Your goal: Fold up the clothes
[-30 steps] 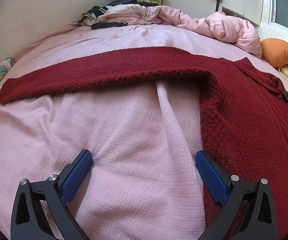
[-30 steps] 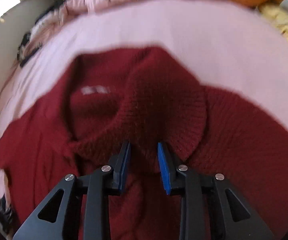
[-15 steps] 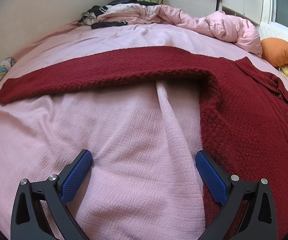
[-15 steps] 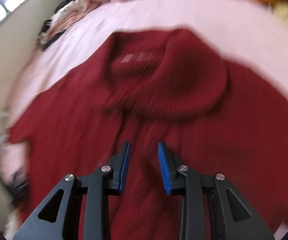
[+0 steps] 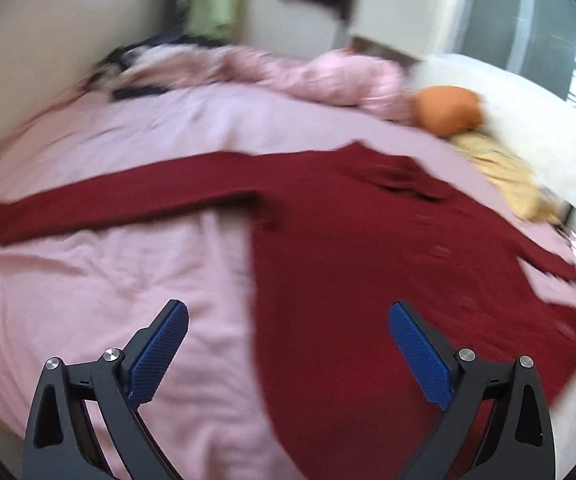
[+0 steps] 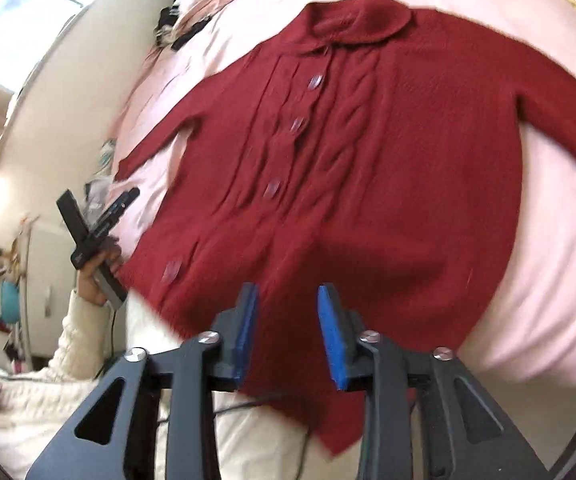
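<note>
While right tongs (image 6: 288, 330) open empty, both pulled back from cardigan (image 6: 348, 152).

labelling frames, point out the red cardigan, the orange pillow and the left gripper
red cardigan (image 6: 408, 168): right wrist view, cable-knit front.
orange pillow (image 5: 448, 110): left wrist view, its middle.
left gripper (image 5: 288, 356): left wrist view, midway between its open fingertips.

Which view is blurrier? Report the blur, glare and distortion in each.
Left wrist: heavy motion blur across the red cardigan and bed; fisheye bending. Right wrist: sharper at the buttons, smeared at the hem; window glare top left.
</note>
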{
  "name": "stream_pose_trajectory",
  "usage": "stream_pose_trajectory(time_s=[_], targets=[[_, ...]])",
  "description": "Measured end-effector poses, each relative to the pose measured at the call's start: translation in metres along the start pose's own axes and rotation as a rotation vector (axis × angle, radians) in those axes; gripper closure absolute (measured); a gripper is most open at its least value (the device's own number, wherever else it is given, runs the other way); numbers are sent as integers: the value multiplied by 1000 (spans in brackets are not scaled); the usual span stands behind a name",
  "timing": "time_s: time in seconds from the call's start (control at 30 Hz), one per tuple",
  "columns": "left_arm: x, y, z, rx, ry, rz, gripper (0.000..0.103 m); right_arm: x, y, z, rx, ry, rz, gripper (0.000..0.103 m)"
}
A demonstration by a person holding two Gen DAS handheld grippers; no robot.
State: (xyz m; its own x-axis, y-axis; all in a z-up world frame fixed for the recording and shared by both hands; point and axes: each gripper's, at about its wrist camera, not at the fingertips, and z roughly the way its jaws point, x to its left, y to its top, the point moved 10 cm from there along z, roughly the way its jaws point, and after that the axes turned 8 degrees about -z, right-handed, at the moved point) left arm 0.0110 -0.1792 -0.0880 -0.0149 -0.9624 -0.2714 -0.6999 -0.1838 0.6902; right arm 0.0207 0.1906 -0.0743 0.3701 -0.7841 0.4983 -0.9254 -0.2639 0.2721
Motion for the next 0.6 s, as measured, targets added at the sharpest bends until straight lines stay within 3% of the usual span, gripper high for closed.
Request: stream_pose_trajectory(time_s=[0.1, 0.23, 0.3, 0.4, 0.5, 0.6], targets=[[-38, -5, -22, -32, -55, 81, 2, 9, -20, 6, -22, -68, -8, 51], [-84, -4, -32, -59, -146, 92, 2, 8, -14, 1, -208, -4, 136, 51], [-94, -19, -15, 32, -126, 106, 2, 8, -16, 15, -219, -4, 182, 51], [-86, -55, 9, 200, -65, 87, 2, 18, -27, 22, -229, -65, 140, 51], [-71, -67, 9, 247, -144, -80, 2, 23, -40, 17, -216, -79, 131, 50], [-69, -67, 5, 264, -128, -74, 2, 28, -52, 15, -187, -107, 91, 48]])
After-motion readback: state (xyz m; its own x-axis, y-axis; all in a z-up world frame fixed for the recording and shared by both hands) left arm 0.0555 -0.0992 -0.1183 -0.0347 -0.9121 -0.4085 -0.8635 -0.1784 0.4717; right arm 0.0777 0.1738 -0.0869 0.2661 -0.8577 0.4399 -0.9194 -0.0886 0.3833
